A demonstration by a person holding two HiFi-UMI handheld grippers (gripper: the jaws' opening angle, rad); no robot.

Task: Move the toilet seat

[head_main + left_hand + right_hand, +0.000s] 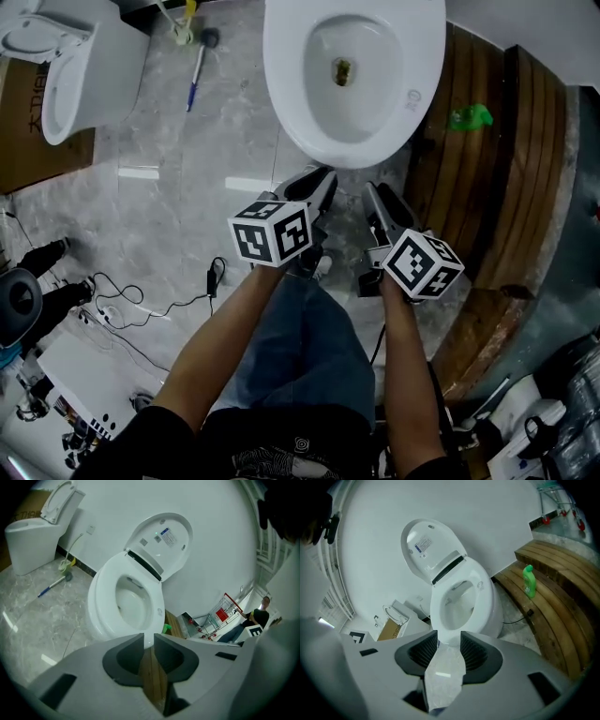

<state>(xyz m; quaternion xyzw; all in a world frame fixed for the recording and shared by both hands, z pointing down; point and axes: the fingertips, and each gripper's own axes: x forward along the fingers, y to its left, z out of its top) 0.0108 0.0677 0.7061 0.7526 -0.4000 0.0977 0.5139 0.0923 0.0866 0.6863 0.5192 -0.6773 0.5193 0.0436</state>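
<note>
— Left gripper (pixel 149 637) first: parted by only a sliver, holding nothing, just wooden boards (pixel 152 681) visible through the slit.
— And right gripper (pixel 449 637)?
— Spread noticeably wider, likewise empty; only pale floor (pixel 440 677) between the pads.
— Whereabouts of the toilet seat (pixel 292 94)?
— Lying flat on the bowl (pixel 356 70), with the lid (pixel 164 541) tipped up behind it against the wall (pixel 220 550). Straight ahead of both tools and a little below them, front edge nearest, hinge farthest.
— Long axis?
— Running directly away from the body, front lip to hinge, roughly in line with the forearms (pixel 225 347).
— Nearer hand?
— Hard to separate. Tips flanking the front lip, left a touch left of centre, right a touch right, both just short of the rim and apparently not touching it.
— Pose?
— Forearms side by side, reaching forward, both tools slanted down at the rim, marker cubes (pixel 272 232) uppermost.
— Judgement on the coming move?
— Probably slipping a jaw under the front lip and levering up toward the lid; wider right opening likely better suited to taking the rim.
</note>
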